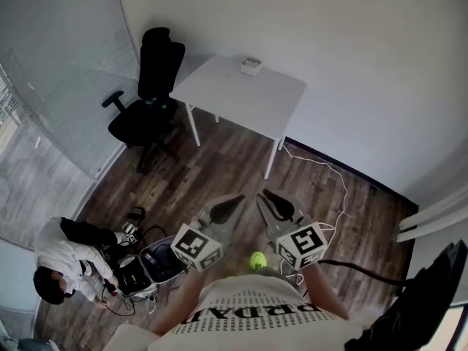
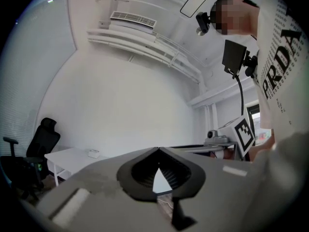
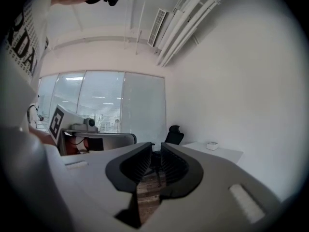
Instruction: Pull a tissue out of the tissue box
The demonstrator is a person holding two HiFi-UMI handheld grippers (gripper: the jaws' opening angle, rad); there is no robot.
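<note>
The tissue box [image 1: 251, 66] is set on the far table [image 1: 219, 93], well apart from the closed left gripper [image 1: 235, 202] and the slightly parted, empty right gripper [image 1: 269, 197], so an approach is needed first.

Your tissue box [image 1: 251, 66] on the far table [image 1: 227, 97] is way too tiny to tell if a tissue's poking out, and your shirt [image 1: 248, 320] gets chopped off at the bottom edge.
</note>
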